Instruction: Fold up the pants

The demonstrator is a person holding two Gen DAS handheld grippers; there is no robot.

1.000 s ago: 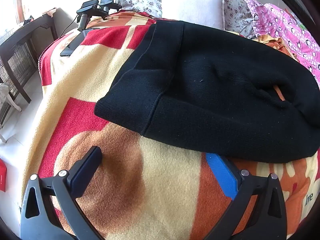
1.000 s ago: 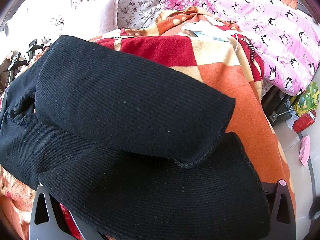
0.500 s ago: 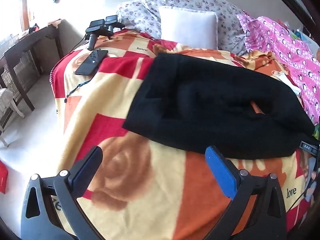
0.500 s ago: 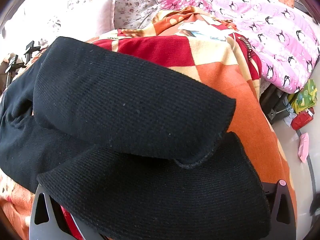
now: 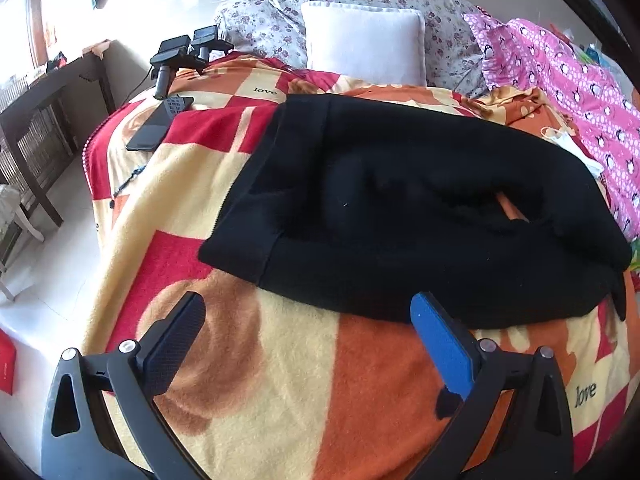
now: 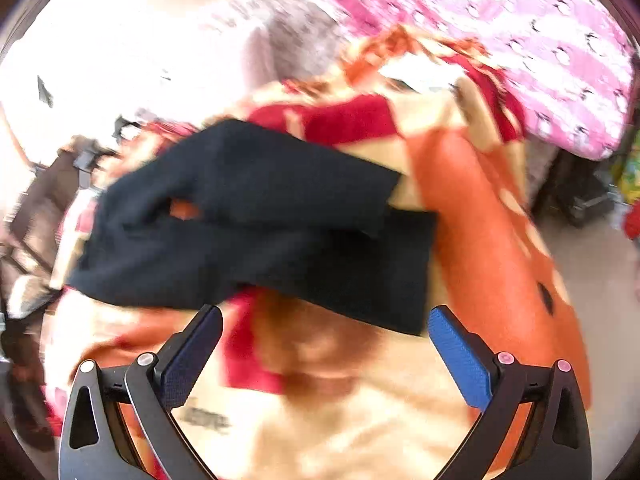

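Observation:
Black knit pants (image 5: 404,208) lie folded across the patterned blanket (image 5: 280,380) on the bed. A small gap in the fabric shows orange blanket through it. My left gripper (image 5: 308,312) is open and empty, just short of the pants' near edge. In the blurred right wrist view the pants (image 6: 256,224) lie with one leg end over the other. My right gripper (image 6: 324,324) is open and empty, just in front of the lower leg end.
A white pillow (image 5: 362,42) and floral pillows sit at the head of the bed. A pink penguin quilt (image 5: 576,92) lies at the right. A phone (image 5: 154,128) and a black camera mount (image 5: 180,58) rest at the blanket's far left corner. A dark wooden table (image 5: 36,120) stands left of the bed.
My right gripper has let go of the pants and pulled back fast, so its view is blurred. My left gripper backed away, then came a little closer to the pants.

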